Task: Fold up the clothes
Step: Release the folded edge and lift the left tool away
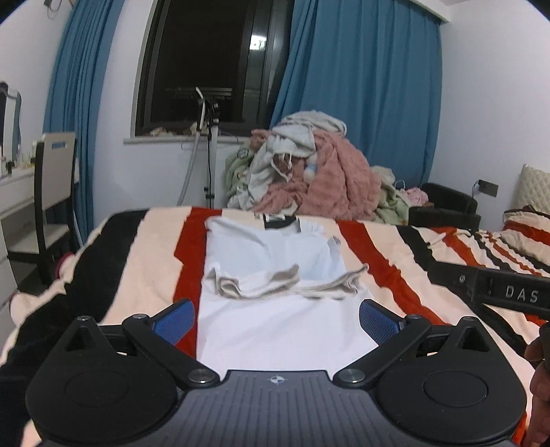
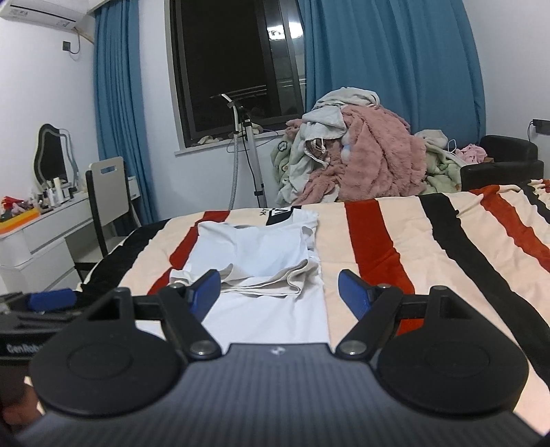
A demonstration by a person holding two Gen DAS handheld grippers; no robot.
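Both pairs of jaws stand wide apart with nothing between the blue pads: the left gripper (image 1: 276, 318) and the right gripper (image 2: 279, 292) each hang over the near end of a white T-shirt (image 1: 275, 247), neither touching it as far as the views show. That shirt lies flat on a bed (image 1: 395, 247) whose cover runs in cream, red and black stripes; its sides are folded inward, two beige-edged sleeves (image 1: 261, 282) lie across its middle, and a black printed band sits at its far end, the lettering too small to read. Its near hem is hidden behind each gripper's body. Beyond the shirt, past the foot of the bed, a heap of clothes (image 1: 309, 165) in pink, grey and pale green rises under a dark window (image 1: 206, 58) framed by blue curtains (image 1: 361, 86); what the heap rests on cannot be made out. A garment steamer pole (image 1: 209, 148) stands left of the heap. Left of the shirt, a chair (image 1: 55, 185) sits at a white desk (image 2: 41, 227). Only the right wrist view shows the wall air conditioner (image 2: 44, 13), the mirror (image 2: 51, 154) and the bottles on that desk. Only the left wrist view shows the pillow (image 1: 532, 185) far right of the shirt, and the right gripper's black arm marked "DAS", cut off at the frame edge.
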